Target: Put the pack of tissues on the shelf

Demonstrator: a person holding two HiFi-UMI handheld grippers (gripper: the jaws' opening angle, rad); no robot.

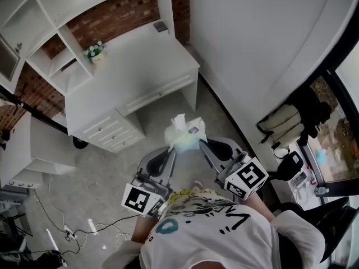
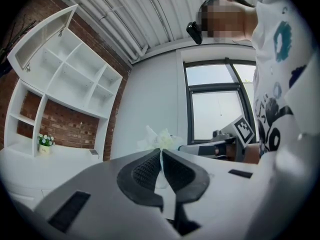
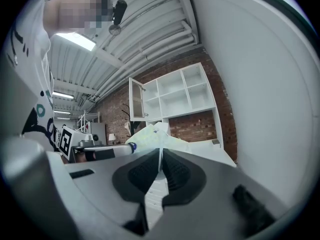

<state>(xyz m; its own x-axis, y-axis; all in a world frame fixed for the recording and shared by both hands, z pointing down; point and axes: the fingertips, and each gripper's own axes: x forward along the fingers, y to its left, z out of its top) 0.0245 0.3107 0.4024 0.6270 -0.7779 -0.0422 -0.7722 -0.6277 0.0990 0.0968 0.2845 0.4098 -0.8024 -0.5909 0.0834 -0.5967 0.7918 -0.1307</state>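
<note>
The pack of tissues (image 1: 185, 132), a soft pale green-white plastic pack with a tissue sticking up, hangs in the air in front of the white desk. It is held from both sides. My left gripper (image 1: 171, 146) is shut on the pack's left edge, and thin wrapper shows pinched between its pads (image 2: 161, 152), with the pack (image 2: 160, 140) just beyond. My right gripper (image 1: 201, 143) is shut on the right edge; the pack (image 3: 148, 137) rises over its closed jaws (image 3: 161, 155). The white shelf unit (image 1: 50, 15) stands on the desk, up and to the left.
A white desk (image 1: 134, 74) with drawers lies ahead below the shelf. A small pot of flowers (image 1: 95, 50) sits in a shelf compartment and a small grey object (image 1: 161, 26) lies on the desktop. A white wall runs along the right. Cables lie on the floor at lower left.
</note>
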